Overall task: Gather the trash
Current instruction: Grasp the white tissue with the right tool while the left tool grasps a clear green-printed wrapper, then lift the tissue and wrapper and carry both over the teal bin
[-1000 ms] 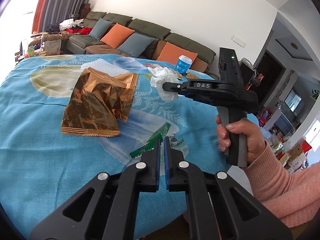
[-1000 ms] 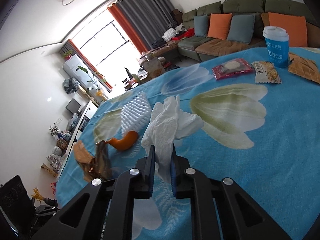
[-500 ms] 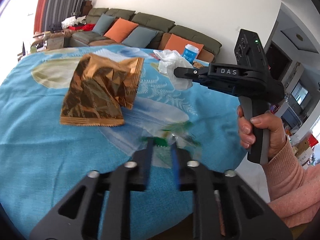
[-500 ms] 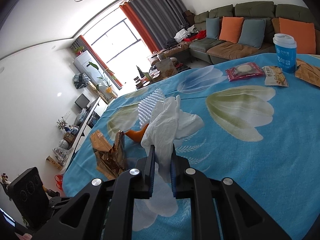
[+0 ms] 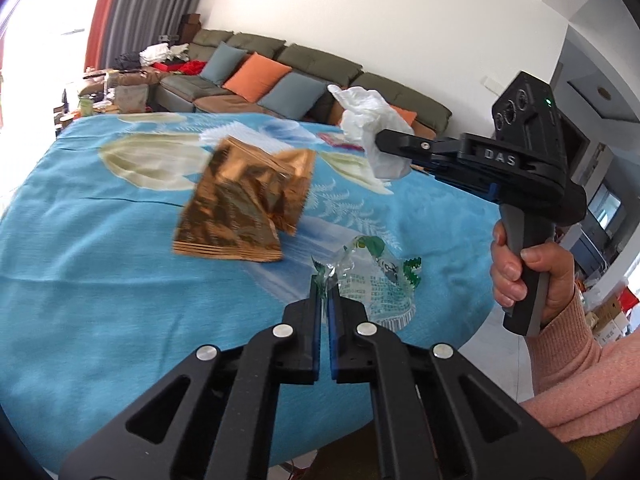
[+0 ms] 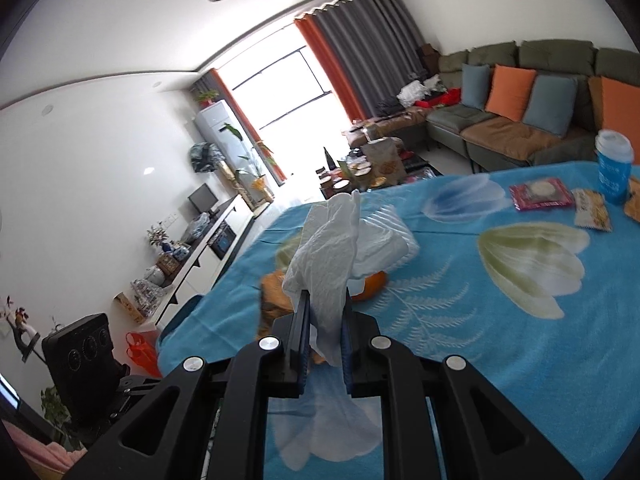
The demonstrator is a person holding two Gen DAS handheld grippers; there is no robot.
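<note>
My left gripper (image 5: 324, 285) is shut on the corner of a clear wrapper with green print (image 5: 374, 282), which sits crumpled just above the blue flowered tablecloth (image 5: 100, 264). A crumpled gold foil bag (image 5: 244, 204) lies beyond it on the left. My right gripper (image 6: 325, 308) is shut on a white tissue (image 6: 328, 248), held up off the table. In the left wrist view that right gripper (image 5: 380, 142) hangs at the upper right with the tissue (image 5: 368, 120) at its tip, a hand in a pink sleeve (image 5: 532, 280) around its handle.
Behind the tissue are a white ridged sheet (image 6: 394, 236) and an orange peel (image 6: 374, 282). At the table's far side stand a blue cup (image 6: 614, 168), a red packet (image 6: 540, 194) and a snack packet (image 6: 592, 210). A sofa (image 6: 520, 128) lies beyond.
My left gripper opened briefly, then shut on the green-printed wrapper, which now bunches up off the cloth. My right gripper rose with the tissue and rolled a little.
</note>
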